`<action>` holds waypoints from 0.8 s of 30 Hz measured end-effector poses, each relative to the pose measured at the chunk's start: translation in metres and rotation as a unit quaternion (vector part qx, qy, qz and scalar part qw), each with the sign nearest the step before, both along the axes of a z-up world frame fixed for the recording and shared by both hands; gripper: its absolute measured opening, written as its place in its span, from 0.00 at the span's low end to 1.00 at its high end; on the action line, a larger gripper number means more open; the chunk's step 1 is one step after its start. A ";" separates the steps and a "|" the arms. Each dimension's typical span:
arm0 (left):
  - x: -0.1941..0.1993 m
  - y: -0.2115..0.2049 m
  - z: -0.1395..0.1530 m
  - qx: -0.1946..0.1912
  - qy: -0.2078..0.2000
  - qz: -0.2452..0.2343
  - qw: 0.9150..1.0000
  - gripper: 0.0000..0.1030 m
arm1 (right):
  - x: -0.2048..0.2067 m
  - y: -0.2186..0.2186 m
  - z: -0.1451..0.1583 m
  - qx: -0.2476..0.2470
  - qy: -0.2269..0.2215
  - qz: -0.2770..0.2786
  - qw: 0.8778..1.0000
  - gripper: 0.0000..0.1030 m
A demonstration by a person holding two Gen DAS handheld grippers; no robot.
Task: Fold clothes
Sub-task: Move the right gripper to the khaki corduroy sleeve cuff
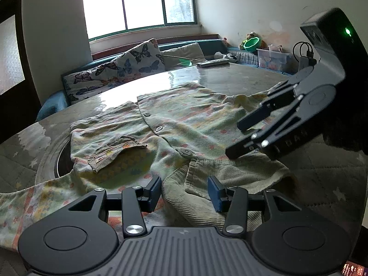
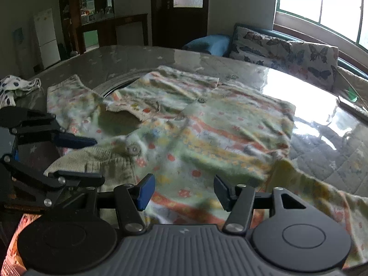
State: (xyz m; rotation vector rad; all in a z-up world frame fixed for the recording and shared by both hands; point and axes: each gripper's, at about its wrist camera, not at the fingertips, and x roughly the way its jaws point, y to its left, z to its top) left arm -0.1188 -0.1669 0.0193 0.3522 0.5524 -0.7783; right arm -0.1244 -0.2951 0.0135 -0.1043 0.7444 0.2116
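Bright daylight through a green-framed window (image 1: pixel 138 2) on the far wall. Below it, a teal bench sofa (image 1: pixel 207 43) with butterfly-print cushions (image 1: pixel 135 59). Far left, a dark wooden door (image 2: pixel 181 9) beside a white fridge (image 2: pixel 46 36). Pale, scuffed walls.

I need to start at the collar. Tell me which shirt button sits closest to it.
The round grey button touching the ribbed beige collar; the other two buttons lie farther up the placket.
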 end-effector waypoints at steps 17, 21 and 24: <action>0.009 0.006 0.015 -0.022 0.000 0.011 1.000 0.48 | -0.007 0.003 -0.004 -0.006 0.008 0.007 1.000 0.58; 0.013 0.007 0.016 -0.034 0.008 0.014 0.999 0.48 | -0.008 0.001 -0.001 -0.001 0.004 0.003 1.000 0.59; 0.014 0.003 0.012 -0.029 0.014 0.012 0.999 0.48 | -0.008 0.001 0.001 0.002 0.000 0.001 1.000 0.59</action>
